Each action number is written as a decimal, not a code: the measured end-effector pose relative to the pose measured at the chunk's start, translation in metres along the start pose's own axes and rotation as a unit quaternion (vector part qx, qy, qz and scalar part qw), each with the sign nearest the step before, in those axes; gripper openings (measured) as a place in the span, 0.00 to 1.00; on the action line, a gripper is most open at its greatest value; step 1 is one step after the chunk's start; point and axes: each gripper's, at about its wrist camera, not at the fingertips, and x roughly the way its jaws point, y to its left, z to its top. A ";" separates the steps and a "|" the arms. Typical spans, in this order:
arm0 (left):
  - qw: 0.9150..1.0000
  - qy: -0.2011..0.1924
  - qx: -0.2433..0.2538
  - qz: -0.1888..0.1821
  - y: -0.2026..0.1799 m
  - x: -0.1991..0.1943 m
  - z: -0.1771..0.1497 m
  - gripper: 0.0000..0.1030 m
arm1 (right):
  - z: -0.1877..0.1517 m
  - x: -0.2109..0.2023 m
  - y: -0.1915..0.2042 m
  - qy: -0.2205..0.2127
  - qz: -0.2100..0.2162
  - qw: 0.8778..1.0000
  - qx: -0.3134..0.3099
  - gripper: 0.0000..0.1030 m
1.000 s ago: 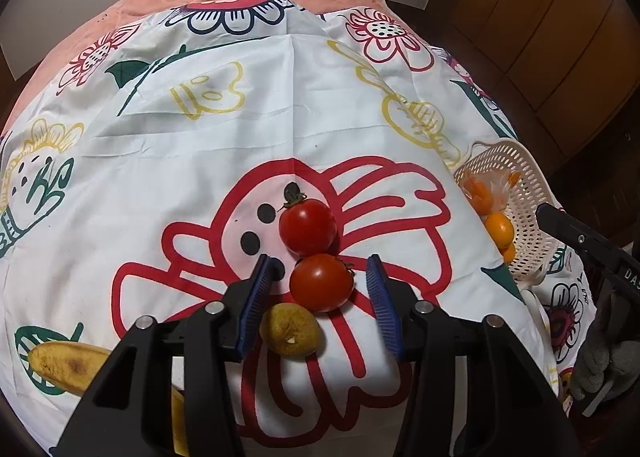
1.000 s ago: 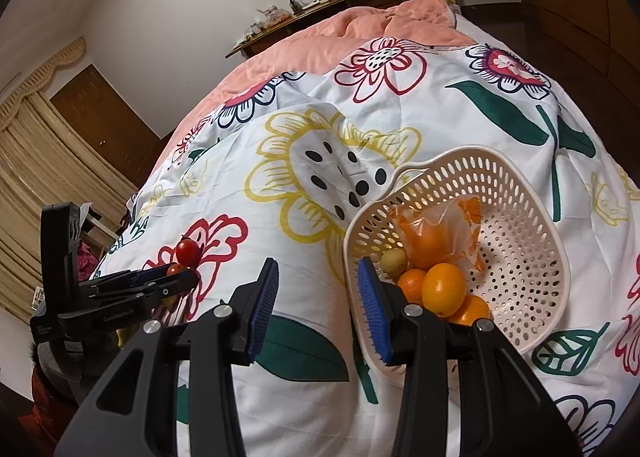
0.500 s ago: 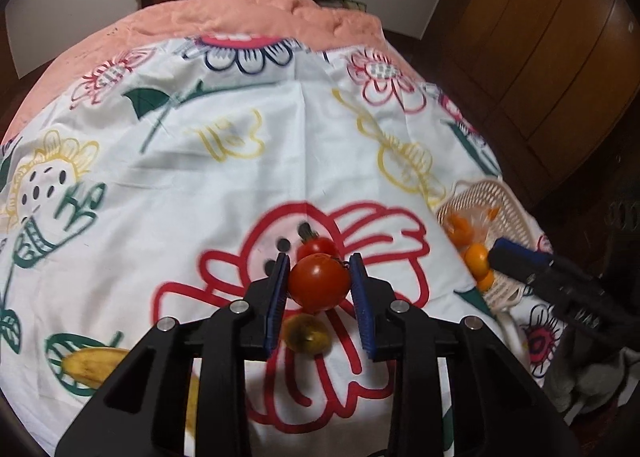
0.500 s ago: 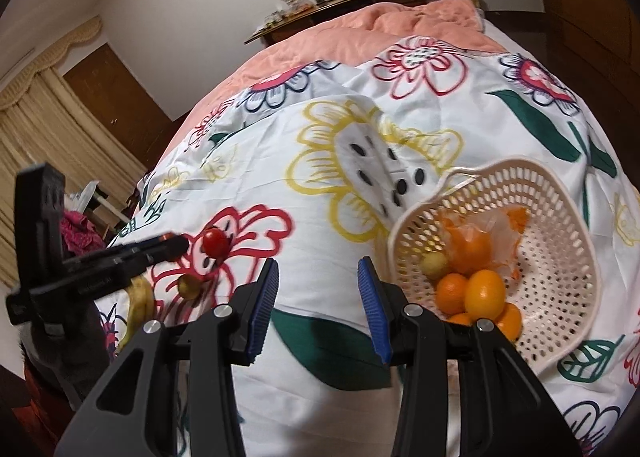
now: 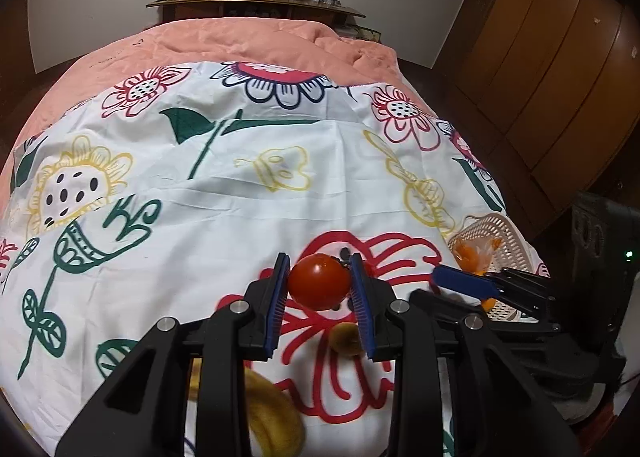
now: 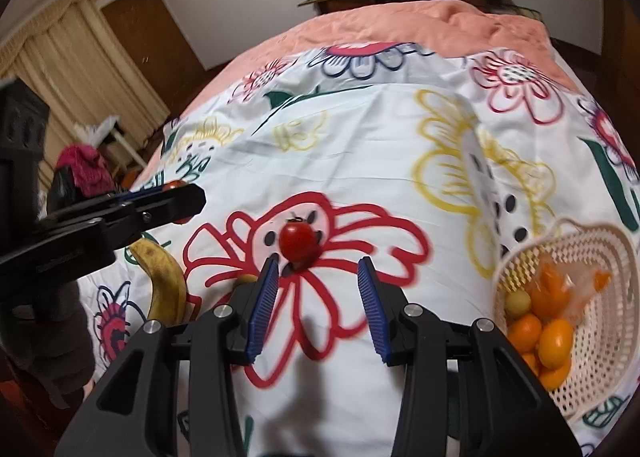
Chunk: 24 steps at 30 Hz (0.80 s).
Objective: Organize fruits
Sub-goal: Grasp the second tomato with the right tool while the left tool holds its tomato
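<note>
On the left side of the bed lay a banana (image 6: 164, 277), at about eight o'clock from the red flower print. It was still waiting on the sheet (image 5: 240, 185).

The left claw (image 5: 320, 285) had its blue pads squeezed on a red tomato (image 5: 319, 281). The tomato sat right between the pads, held up off the sheet. A small brownish fruit (image 5: 346, 337) lay just under it, at about five o'clock from the tomato.

To do this step well, the hold should stay soft. A tomato is smooth and squishy, so a hard squeeze could burst it. A loose one could let it slip. The claw should carry it level and slowly toward the basket (image 5: 508, 241), which sat at about three o'clock, near the bed edge. It should let go low over the oranges (image 6: 540, 333), not drop it from high up.

The right claw (image 6: 316, 305) was partly open and held nothing. A second tomato (image 6: 298, 242) lay on the flower just past its tips, at about twelve o'clock. It should wait or move aside, so the two claws do not bump on the way to the basket.
</note>
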 end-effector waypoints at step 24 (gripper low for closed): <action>1.000 -0.013 -0.018 -0.009 0.026 -0.005 -0.006 0.30 | 0.024 0.063 0.042 0.072 -0.070 0.992 -0.079 0.46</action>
